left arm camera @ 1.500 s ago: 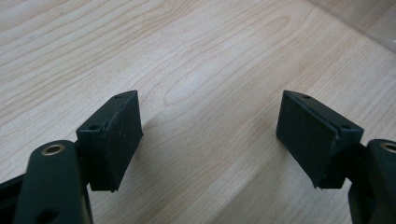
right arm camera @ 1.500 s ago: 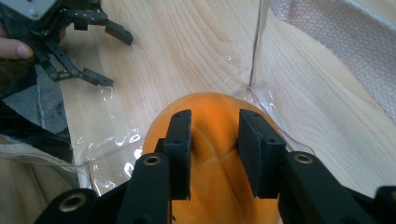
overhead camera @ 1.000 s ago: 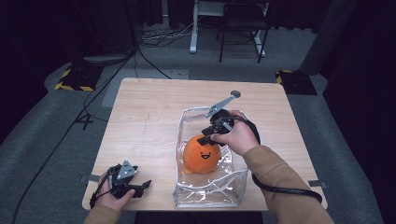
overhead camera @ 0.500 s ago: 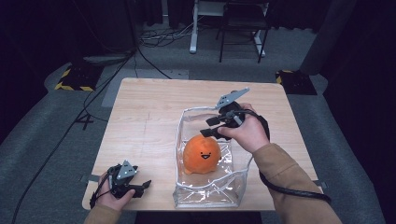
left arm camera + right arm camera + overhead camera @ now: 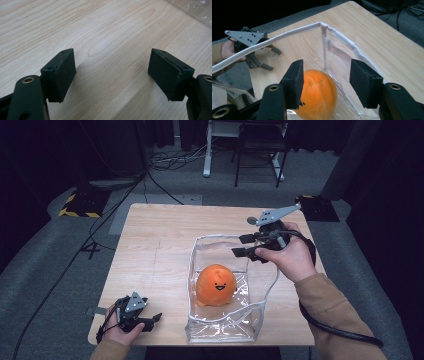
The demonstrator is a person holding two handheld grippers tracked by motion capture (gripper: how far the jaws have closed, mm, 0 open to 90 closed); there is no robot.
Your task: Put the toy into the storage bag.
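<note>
- Tabletop: pale wood grain, rectangular, standing on grey carpet; dark surroundings beyond its far edge, with cables and chair legs on the floor there.
- Bag: clear plastic, box-shaped, white piping along the open top rim; it stands on the right half of the tabletop, reaching to the near edge. In the right gripper view the rim runs across the frame and turns a corner at the upper middle.
- Ball: orange, round, soft-looking, with a small black smiling face; it sits inside the bag on its floor, near the middle. In the right gripper view it lies low between the two fingers and beyond them, behind the clear wall.
- Right gripper: held in the right hand above the far right corner of the bag, grey plate on top, cable trailing down past the sleeve. Fingers spread apart, nothing between them, clear of the ball.
- Left gripper: held in the left hand at the near left corner of the tabletop, well apart from the bag. Fingers spread wide over bare wood, holding nothing.
</note>
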